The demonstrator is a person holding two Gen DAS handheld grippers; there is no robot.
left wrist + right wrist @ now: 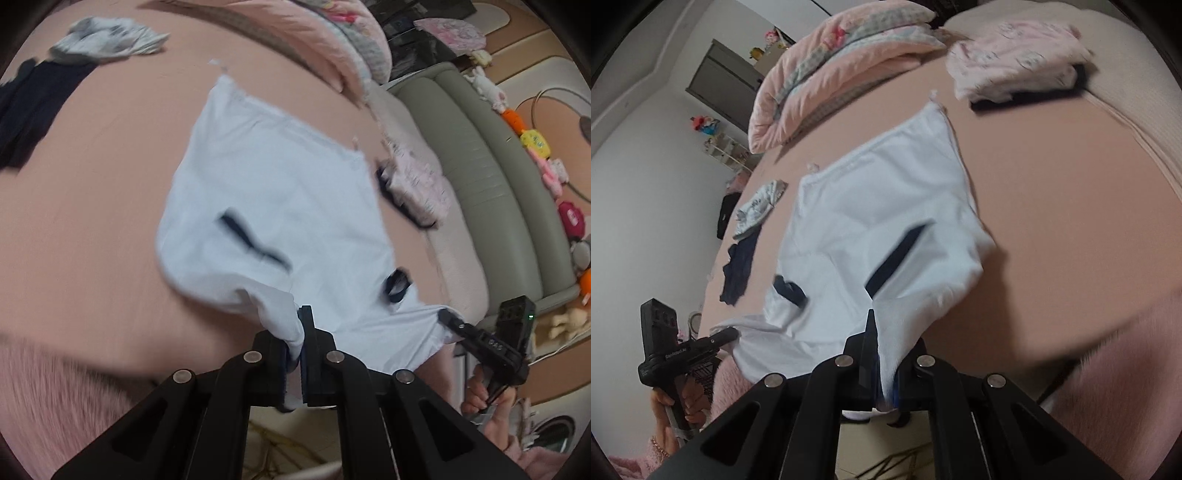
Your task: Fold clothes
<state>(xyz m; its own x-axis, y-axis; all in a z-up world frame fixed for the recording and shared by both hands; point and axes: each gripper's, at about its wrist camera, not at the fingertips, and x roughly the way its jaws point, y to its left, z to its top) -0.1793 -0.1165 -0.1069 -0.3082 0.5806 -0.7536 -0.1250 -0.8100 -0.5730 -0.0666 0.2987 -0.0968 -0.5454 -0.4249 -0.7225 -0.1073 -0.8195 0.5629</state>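
At the bottom centre of the left wrist view, the left claw [301, 343] is clamped narrow on a bunched corner of a white garment [280, 206], with cloth squeezed between its black fingers. At the bottom centre of the right wrist view, the right claw [882, 354] is likewise pinched tight on another corner of the same white garment [886, 206]. Each view also shows the other claw at the frame's lower edge, gripping the near hem: the right one at lower right of the left view, held by a hand [480, 398], and the left one at lower left of the right view, held by a hand [683, 402]. A fuzzy pink blanket [1108, 369] lies along the near edge. Beyond the claws, the garment, which has dark blue stripes, hangs from its near hem and spreads out over a pink bed sheet [92, 184] in the middle of both frames. Farther off, a dark garment [738, 266] and a crumpled patterned cloth [759, 206] lie left of centre in the right view, a folded pink stack [1015, 55] sits upper right, and folded quilts [842, 55] rest at the top.
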